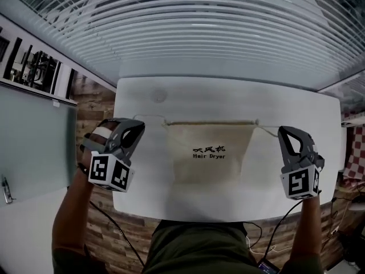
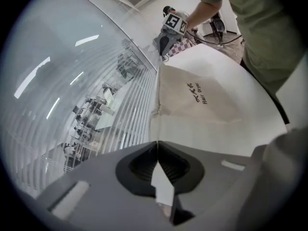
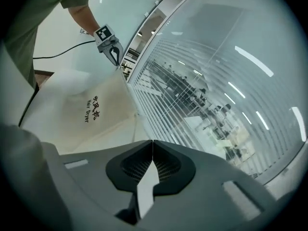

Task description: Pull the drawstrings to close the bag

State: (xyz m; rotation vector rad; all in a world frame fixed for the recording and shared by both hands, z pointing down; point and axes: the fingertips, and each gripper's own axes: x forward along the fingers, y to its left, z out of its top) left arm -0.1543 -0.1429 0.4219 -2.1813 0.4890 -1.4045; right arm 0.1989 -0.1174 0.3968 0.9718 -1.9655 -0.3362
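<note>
Left tool: jaws closed tip to tip. The left gripper view shows a thin cord entering the closed tips. This is the left drawstring, and it is pinched.

Right tool: jaws likewise closed with no gap. In the head view the right drawstring runs from the bag's corner to its tips, and it is gripped there.

The two tools stand well apart, at 9 and 3 o'clock of the bag. Both cords are drawn outward from the mouth corners.

The bag is cream cloth and lies at the centre of the white worktop. Its mouth edge is straight and faces 12 o'clock, and its bottom is towards 6 o'clock. The long axis runs 9 to 3 o'clock. The printed face is uppermost, with the lettering reading upright from the person's side.
</note>
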